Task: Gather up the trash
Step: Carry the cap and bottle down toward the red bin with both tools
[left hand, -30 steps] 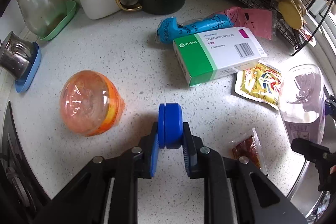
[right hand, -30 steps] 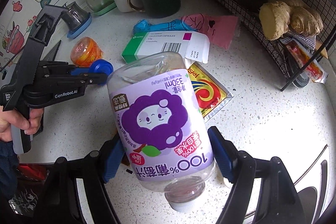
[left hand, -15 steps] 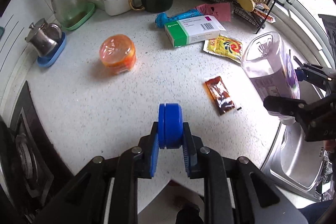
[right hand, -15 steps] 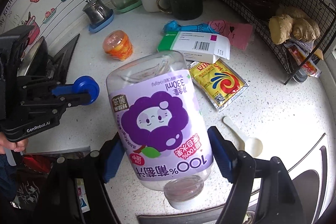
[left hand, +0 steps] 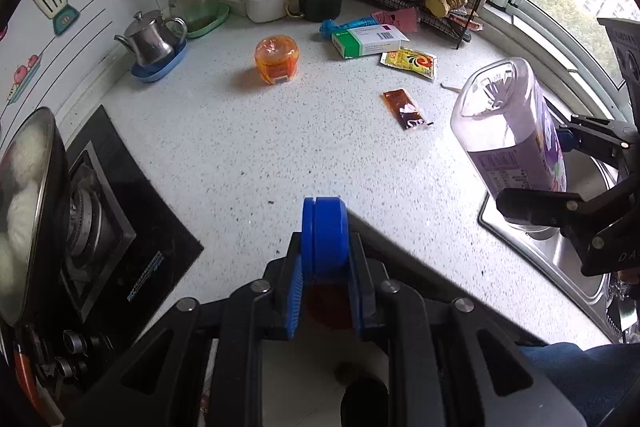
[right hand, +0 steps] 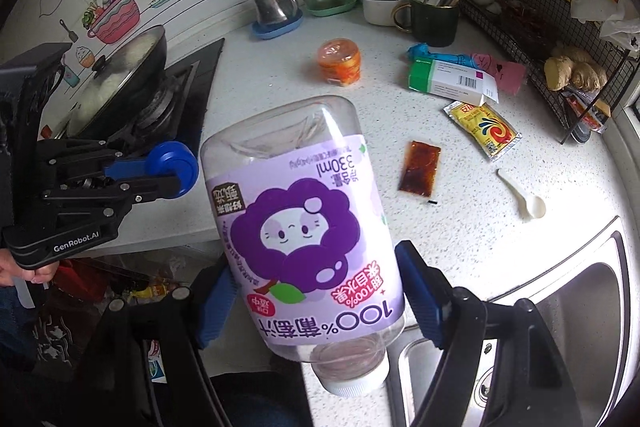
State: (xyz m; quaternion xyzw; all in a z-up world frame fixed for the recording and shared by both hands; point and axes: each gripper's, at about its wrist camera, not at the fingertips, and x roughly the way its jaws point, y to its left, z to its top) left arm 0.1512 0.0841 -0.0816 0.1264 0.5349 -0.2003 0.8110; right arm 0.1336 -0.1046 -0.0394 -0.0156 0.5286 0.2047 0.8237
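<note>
Trash on speckled white countertop [left hand: 248, 147] — left fingers [left hand: 325, 281] pinching blue cap [left hand: 324, 239], right fingers [right hand: 420, 291] clamping purple juice bottle [right hand: 304, 227].

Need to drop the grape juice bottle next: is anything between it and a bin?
No bin is identifiable in either view, so the path cannot be judged. The right gripper holds the grape juice bottle cap-down at the counter's front edge, beside the sink. Nothing touches it.
</note>
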